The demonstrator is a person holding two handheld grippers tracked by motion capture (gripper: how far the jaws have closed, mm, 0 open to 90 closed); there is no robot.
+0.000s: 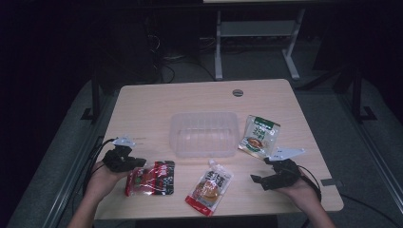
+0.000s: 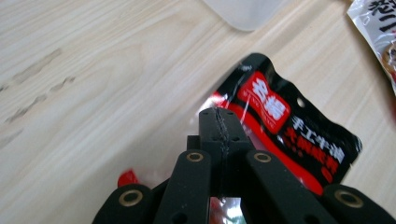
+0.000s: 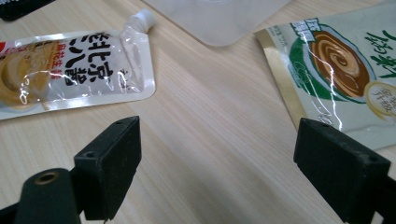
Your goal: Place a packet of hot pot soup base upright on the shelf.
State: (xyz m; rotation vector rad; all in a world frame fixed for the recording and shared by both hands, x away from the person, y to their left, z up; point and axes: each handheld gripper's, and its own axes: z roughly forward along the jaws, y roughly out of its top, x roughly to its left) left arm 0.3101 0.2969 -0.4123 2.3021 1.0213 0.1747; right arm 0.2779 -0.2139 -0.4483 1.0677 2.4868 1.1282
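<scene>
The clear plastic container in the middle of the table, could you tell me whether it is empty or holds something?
Empty. The high view shows the clear plastic container with bare table visible through it, nothing inside.

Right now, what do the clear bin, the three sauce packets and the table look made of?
Clear bin: translucent, frosted plastic. Black-red packet, spouted packet, green-white packet: glossy film, with creases and glare. Table: pale wood-grain top, probably laminate.

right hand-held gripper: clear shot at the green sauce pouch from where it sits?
Probably yes. The right hand-held gripper is open, with nothing held, over bare table just short of the green sauce pouch. The pouch lies flat beside the clear tub, with nothing on top or between.
</scene>
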